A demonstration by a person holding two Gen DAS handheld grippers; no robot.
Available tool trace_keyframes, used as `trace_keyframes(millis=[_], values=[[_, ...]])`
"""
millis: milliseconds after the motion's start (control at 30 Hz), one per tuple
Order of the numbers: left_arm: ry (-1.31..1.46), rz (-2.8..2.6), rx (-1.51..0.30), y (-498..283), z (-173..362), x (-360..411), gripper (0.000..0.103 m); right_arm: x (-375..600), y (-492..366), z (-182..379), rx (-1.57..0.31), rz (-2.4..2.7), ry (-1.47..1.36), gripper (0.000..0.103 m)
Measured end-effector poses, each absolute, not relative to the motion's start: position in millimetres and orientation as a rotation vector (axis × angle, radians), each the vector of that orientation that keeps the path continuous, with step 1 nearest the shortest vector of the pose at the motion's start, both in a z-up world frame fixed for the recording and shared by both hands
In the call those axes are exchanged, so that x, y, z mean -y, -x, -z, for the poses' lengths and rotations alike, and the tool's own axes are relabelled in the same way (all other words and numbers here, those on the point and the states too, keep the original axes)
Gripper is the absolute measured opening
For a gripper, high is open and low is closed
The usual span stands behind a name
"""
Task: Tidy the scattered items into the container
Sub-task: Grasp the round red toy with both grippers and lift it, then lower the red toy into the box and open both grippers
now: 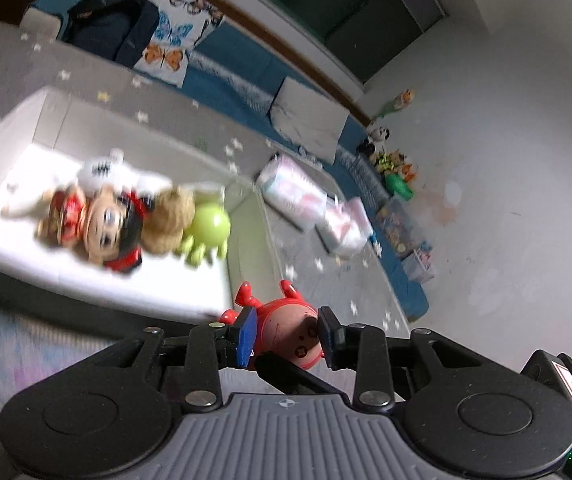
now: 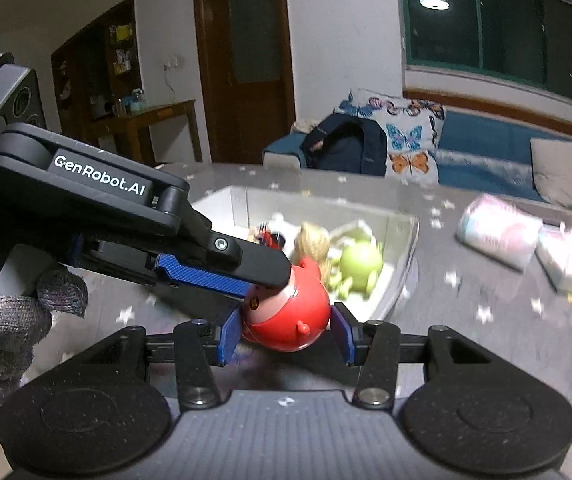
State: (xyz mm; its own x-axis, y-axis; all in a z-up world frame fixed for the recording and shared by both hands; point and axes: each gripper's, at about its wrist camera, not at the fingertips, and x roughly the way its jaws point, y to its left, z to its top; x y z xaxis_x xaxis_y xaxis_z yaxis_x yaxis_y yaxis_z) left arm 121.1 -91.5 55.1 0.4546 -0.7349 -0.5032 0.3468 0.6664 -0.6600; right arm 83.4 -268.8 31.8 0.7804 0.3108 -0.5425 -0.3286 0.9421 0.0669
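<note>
A red round toy figure (image 1: 286, 328) is held between both grippers above the grey starred mat. My left gripper (image 1: 288, 334) is shut on its head end; in the right wrist view its finger (image 2: 222, 264) reaches in from the left onto the red toy (image 2: 290, 316). My right gripper (image 2: 286, 334) is shut on the toy's round body. The white container (image 1: 46, 120) lies beyond, also seen in the right wrist view (image 2: 402, 256). It holds a doll (image 1: 102, 224), a white plush (image 1: 114, 172), a tan plush (image 1: 170, 216) and a green toy (image 1: 210, 226).
Two pink-white packs (image 2: 498, 236) lie on the mat right of the container. A blue sofa (image 2: 486, 140) with a butterfly cushion (image 2: 406, 140) and dark backpack (image 2: 342, 144) stands behind. Toys and boxes (image 1: 398, 184) line the wall.
</note>
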Motion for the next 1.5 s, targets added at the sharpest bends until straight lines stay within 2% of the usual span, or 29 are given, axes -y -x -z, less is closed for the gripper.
trace_keyframes(millis=[333,900,1500], values=[[0.538,0.62,-0.923,-173,-39,93,0.036,268,-152,-26,-0.696,-0.402,0.022,0.048],[0.552,0.545,-1.041,-210,-3,94,0.036,260,-205,5,-0.902,-0.46,0.059,0.048],[0.548,0.523,-1.036,-214,0,89,0.036,247,-220,10,-0.932,-0.463,0.13,0.049]])
